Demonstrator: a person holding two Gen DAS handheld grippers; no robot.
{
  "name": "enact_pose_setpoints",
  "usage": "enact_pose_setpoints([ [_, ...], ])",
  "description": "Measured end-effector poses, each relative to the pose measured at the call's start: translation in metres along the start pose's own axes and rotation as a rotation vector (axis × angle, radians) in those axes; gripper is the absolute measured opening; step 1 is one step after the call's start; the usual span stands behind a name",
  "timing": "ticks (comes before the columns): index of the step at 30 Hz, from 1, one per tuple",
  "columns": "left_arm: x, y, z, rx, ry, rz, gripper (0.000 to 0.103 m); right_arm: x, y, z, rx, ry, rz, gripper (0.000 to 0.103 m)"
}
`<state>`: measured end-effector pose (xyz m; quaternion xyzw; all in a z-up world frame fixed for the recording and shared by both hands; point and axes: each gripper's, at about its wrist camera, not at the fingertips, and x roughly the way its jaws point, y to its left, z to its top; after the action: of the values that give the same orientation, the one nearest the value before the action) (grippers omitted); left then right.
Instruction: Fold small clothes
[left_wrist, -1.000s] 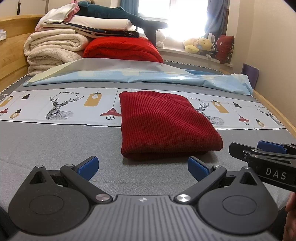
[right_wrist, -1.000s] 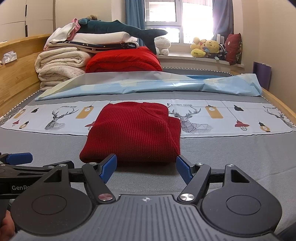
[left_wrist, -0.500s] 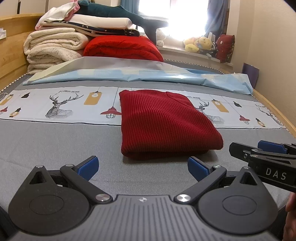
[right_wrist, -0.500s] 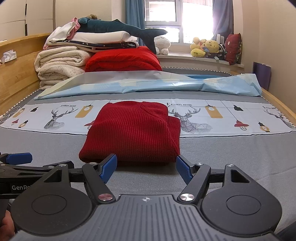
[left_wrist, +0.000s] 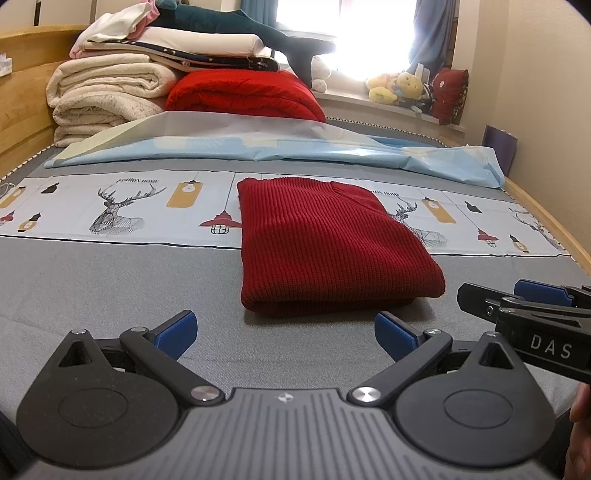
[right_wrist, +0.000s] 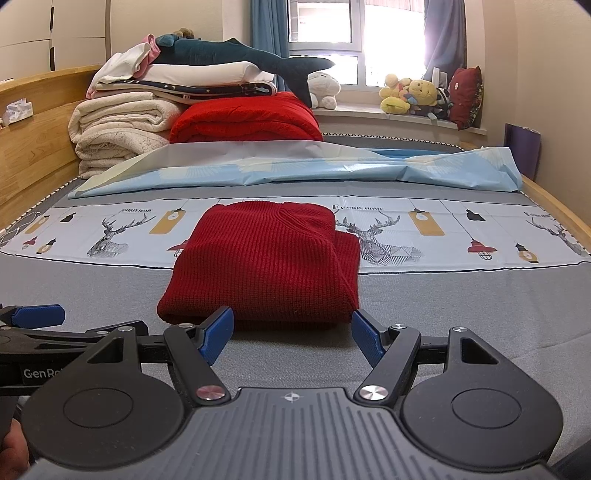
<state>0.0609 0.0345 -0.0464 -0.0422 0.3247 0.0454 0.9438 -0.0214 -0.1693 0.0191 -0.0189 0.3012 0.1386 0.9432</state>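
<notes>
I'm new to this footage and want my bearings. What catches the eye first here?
A dark red knitted sweater, folded into a neat block, lies mid-bed, half on the grey sheet and half on a deer-printed cloth strip. Both open grippers, left and right, sit just short of its near edge. Behind, stacked blankets fill the bed's far left corner.

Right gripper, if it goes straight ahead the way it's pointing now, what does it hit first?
Most likely the near folded edge of the red sweater, which lies directly ahead of the open right gripper on the grey bed cover. Depth is hard to judge.
</notes>
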Motion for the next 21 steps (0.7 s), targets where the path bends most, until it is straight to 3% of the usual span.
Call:
enact_pose_setpoints([
  [21, 0.0025, 0.0015, -0.0034, -0.002, 0.008, -0.010, 0.102, 0.0017, -0.0013, -0.0014, -0.007, 0.003, -0.010, 0.072],
])
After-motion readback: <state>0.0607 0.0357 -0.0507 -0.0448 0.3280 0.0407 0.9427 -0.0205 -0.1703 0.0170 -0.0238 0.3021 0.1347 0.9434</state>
